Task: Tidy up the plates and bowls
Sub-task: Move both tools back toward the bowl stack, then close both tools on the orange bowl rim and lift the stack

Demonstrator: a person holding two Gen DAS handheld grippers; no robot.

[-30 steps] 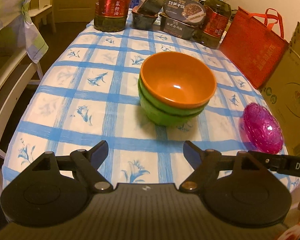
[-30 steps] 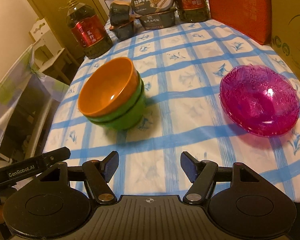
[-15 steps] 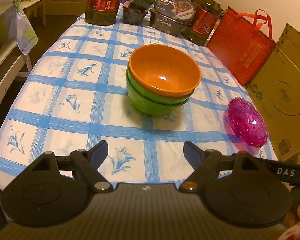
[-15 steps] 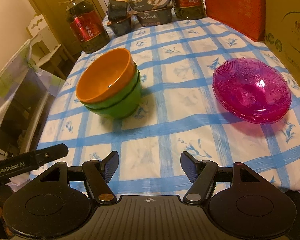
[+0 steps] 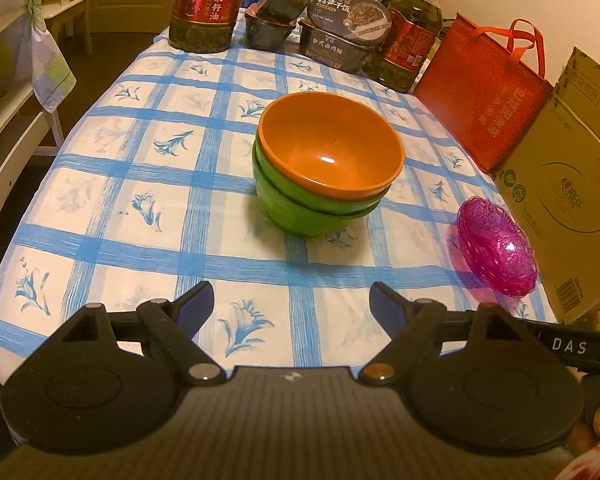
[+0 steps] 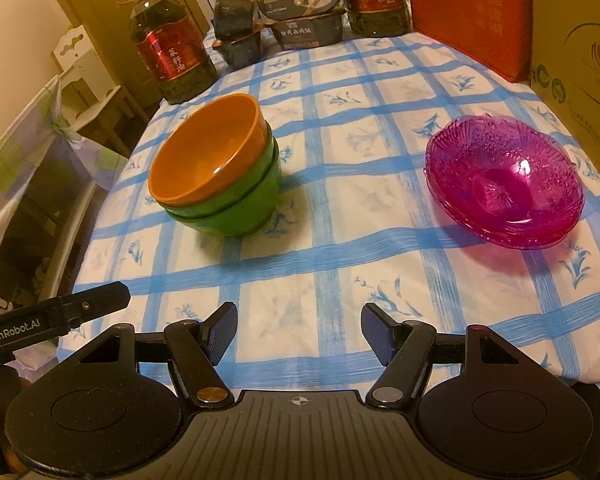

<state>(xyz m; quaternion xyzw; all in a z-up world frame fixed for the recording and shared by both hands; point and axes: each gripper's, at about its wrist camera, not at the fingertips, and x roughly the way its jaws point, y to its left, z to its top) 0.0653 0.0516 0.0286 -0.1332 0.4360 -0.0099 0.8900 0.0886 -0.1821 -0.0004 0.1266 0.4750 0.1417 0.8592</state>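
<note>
Left wrist, orange bowl (image 5: pixel 331 152) atop green bowls (image 5: pixel 300 210)

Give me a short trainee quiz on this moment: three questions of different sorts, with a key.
1. True or false: the orange bowl sits nested on the green bowls.
2. Multiple choice: the pink glass dishes are: A) inside the orange bowl; B) stacked apart from the bowls, nearer the cardboard box; C) held by the right gripper.
3. Fill in: between the fingers of the left gripper there is ____.

Key: 1 true; 2 B; 3 nothing, only tablecloth beyond them, as its jaws are opening.
</note>
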